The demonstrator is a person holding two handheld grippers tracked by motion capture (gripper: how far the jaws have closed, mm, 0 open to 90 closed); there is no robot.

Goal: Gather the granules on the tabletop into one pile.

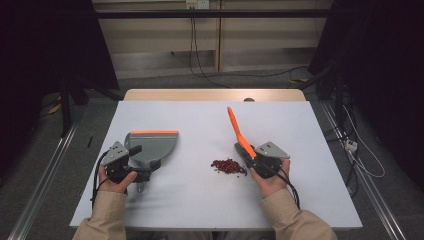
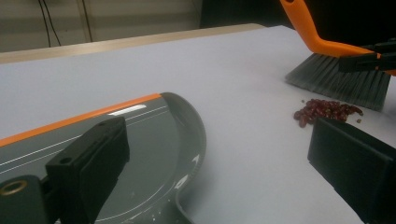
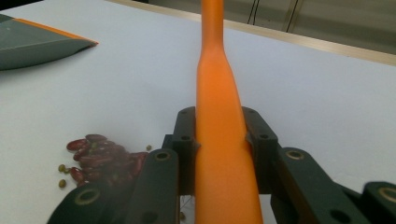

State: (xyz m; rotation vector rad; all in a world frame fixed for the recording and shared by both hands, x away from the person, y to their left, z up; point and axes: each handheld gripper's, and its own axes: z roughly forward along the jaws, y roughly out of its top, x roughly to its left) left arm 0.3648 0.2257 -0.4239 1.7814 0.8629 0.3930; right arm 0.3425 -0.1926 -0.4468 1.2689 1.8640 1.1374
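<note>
A pile of red beans with a few small green ones lies on the white table. My right gripper is shut on the orange handle of a brush, just right of the beans. In the left gripper view the grey bristles stand on the table behind the beans. A grey dustpan with an orange lip lies flat at the left. My left gripper straddles its narrow handle end, jaws wide apart and not pressing on it. In the right gripper view the handle rises between the jaws.
The table's wooden far edge runs along the back. Cables hang on the floor beyond it. Bare white surface lies between the dustpan and the beans.
</note>
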